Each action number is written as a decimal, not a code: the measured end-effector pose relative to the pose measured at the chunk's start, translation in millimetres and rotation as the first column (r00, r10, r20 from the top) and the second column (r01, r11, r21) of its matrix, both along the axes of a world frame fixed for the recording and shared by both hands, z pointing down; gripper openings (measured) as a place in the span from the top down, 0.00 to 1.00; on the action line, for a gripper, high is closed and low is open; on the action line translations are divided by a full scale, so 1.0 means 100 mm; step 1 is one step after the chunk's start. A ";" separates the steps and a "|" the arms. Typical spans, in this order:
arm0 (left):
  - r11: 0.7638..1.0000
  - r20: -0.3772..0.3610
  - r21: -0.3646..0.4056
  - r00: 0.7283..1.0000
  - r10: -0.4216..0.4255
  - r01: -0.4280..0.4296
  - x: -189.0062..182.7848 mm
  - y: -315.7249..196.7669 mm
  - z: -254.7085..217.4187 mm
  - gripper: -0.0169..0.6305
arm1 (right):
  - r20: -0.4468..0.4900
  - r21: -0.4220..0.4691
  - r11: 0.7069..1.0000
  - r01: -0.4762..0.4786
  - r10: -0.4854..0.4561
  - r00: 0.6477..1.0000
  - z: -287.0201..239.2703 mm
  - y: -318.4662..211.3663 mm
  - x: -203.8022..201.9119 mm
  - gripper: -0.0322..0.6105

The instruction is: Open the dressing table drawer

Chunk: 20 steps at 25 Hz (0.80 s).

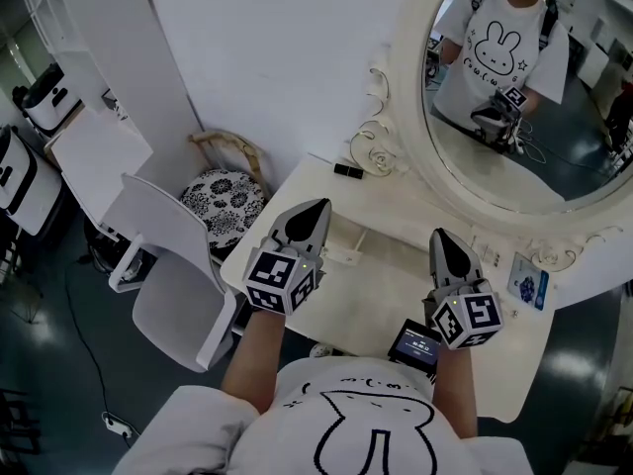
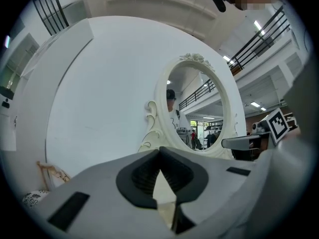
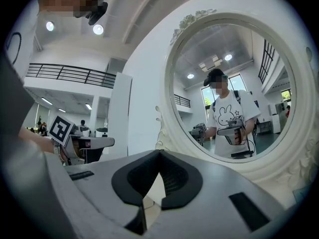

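Observation:
The white dressing table point(image 1: 396, 283) lies below me, with its oval mirror point(image 1: 514, 97) in an ornate white frame behind it. No drawer front shows in any view; the tabletop and my body hide it. Over the table's left part my left gripper point(image 1: 318, 206) is held level, jaws shut with nothing between them. My right gripper point(image 1: 442, 236) hovers over the right part, also shut and empty. Both point toward the mirror point(image 2: 199, 108). In the right gripper view the mirror point(image 3: 234, 83) reflects the person holding the grippers.
A small black object point(image 1: 347, 170) lies by the mirror's base and a blue-printed card point(image 1: 527, 285) at the table's right. A dark device with a screen point(image 1: 415, 344) sits near the front edge. Left of the table are a patterned stool point(image 1: 226, 198) and a white chair point(image 1: 168, 265).

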State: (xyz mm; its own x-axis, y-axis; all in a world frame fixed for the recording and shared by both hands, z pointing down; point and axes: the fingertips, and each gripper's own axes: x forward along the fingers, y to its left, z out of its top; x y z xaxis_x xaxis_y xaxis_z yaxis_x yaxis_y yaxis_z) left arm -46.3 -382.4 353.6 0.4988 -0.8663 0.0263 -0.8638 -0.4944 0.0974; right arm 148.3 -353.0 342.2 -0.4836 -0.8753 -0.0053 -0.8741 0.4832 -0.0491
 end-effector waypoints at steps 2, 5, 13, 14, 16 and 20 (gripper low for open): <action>1.000 0.002 0.003 1.000 0.005 -0.005 0.01 0.00 0.00 0.94 | 0.007 0.001 1.000 0.000 0.000 1.000 -0.01 0.00 0.01 0.94; 1.000 0.006 0.005 1.000 0.008 -0.008 0.03 0.01 -0.01 0.94 | 0.002 -0.003 1.000 -0.003 0.003 1.000 0.00 0.00 0.02 0.94; 1.000 0.009 0.009 1.000 0.014 -0.014 0.06 0.02 -0.04 0.94 | -0.009 -0.002 1.000 0.000 0.000 1.000 0.00 0.02 0.01 0.94; 1.000 0.010 0.009 1.000 0.014 -0.014 0.06 0.03 -0.04 0.94 | -0.009 -0.001 1.000 0.001 -0.001 1.000 0.00 0.02 0.01 0.94; 1.000 0.012 0.010 1.000 0.015 -0.016 0.07 0.03 -0.04 0.94 | -0.010 0.000 1.000 0.002 -0.002 1.000 0.00 0.02 0.00 0.94; 1.000 0.015 0.009 1.000 0.015 -0.015 0.06 0.03 -0.03 0.94 | -0.017 -0.001 1.000 0.002 -0.002 1.000 0.01 0.02 -0.02 0.94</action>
